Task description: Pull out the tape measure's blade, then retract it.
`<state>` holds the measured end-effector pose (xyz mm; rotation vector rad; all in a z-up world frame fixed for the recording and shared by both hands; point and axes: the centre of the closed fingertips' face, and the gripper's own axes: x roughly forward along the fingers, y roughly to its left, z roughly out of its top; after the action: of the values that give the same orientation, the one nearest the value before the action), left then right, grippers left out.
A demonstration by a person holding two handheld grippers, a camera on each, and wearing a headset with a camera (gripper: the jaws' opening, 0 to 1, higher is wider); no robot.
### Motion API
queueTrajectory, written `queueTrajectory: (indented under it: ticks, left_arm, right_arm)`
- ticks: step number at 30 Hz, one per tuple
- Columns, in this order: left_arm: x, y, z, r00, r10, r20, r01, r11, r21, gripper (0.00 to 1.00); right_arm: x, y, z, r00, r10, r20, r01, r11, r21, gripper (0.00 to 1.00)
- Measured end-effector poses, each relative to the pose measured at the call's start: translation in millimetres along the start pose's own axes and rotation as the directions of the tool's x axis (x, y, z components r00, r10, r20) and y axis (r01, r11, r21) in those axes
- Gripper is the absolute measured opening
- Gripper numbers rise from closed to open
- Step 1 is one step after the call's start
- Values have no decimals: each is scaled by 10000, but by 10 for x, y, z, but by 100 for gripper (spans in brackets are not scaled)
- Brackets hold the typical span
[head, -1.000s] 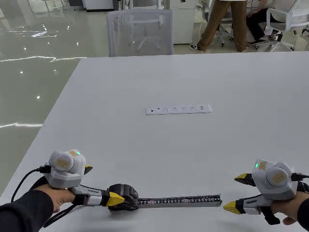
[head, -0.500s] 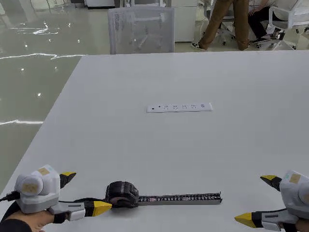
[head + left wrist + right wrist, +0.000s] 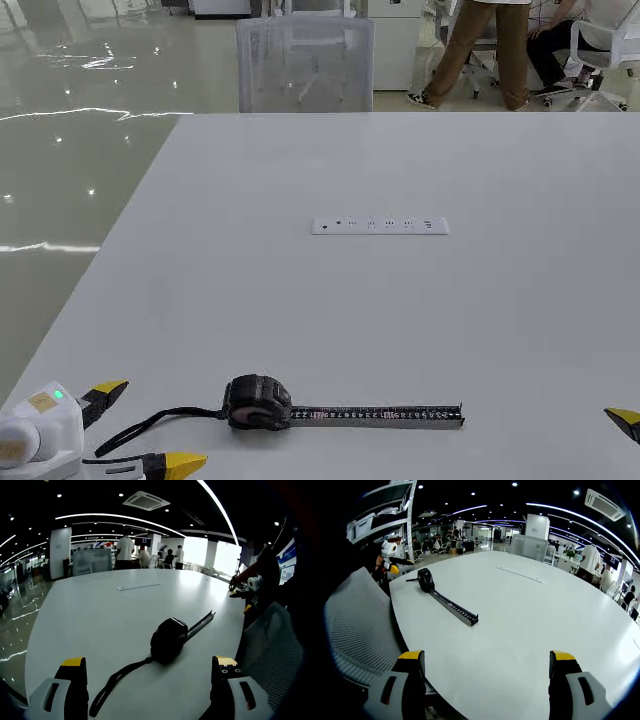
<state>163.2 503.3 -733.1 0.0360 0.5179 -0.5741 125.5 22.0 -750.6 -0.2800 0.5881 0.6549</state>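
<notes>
Tape measure point(image 3: 258, 402): black case lying on the white table point(image 3: 400, 300), free of both grippers.
Blade point(image 3: 380, 414): out of the case to its right, apparently flat.
Left gripper point(image 3: 150, 424): near the case, on its left; jaws wide, empty.
Right gripper point(image 3: 487, 655): well right of the case; jaws wide, empty.

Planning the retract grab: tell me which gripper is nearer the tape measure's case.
Left. The left gripper sits close by the case, opposite the blade; the right gripper is well past the blade's far tip.
</notes>
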Motion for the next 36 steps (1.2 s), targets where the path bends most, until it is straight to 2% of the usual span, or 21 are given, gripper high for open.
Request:
queueTrajectory:
  ticks: [2,6,9,14,20,29,36]
  left_arm:
    - [-18,-31,-1,10000,-3,-53,3,9999,115,100]
    - [-50,-82,12,9999,-102,-10,103,9994,322,100]
    - [-58,-114,-2,9998,-172,-38,173,9995,266,100]
    - [-46,-130,-36,9999,-165,-20,165,9996,213,100]
    - [-54,-158,-29,9999,-162,24,162,9998,126,99]
    - [-81,-112,27,9997,81,235,-81,10000,17,99]
    - [-81,-59,-25,9996,158,224,-156,9998,-101,99]
  right_arm:
    - [-63,-17,-33,9999,-125,32,124,9998,186,100]
    - [-142,-13,-91,9998,-212,-10,212,9997,120,100]
    - [-200,-7,-90,9996,-246,107,241,9985,483,100]
    - [-209,50,-139,9999,-130,-55,131,9996,236,100]
    - [-257,56,-29,9996,-251,123,248,9992,306,100]
    - [-272,7,38,9995,-311,63,309,9994,183,100]
    - [-262,-8,62,9996,-284,-18,284,9996,25,100]
